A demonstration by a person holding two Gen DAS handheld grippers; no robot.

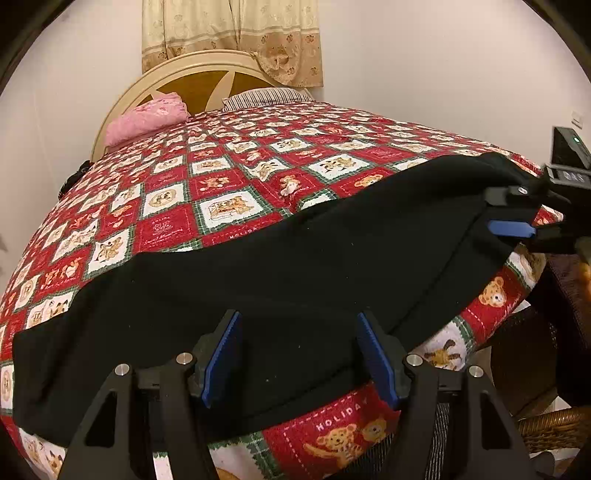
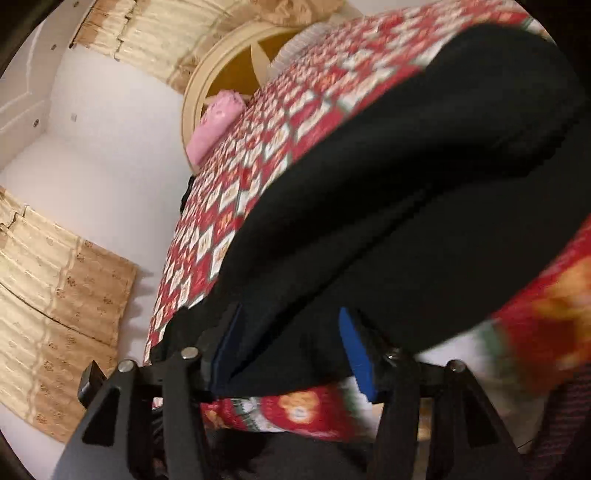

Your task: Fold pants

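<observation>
Black pants (image 1: 280,266) lie flat across the near part of a bed with a red teddy-bear quilt (image 1: 221,177). My left gripper (image 1: 299,354) is open, its blue pads on either side of the pants' near edge. My right gripper (image 1: 513,221) shows at the right of the left wrist view, at the pants' right end, one blue pad visible. In the right wrist view the right gripper (image 2: 291,350) is open with the black pants (image 2: 388,221) between and beyond its pads. That view is tilted and blurred.
A pink folded cloth (image 1: 147,118) and a striped pillow (image 1: 266,96) lie at the cream headboard (image 1: 192,74). A patterned curtain (image 1: 232,33) hangs behind. A wicker basket (image 1: 550,428) and a dark chair stand at the right beside the bed.
</observation>
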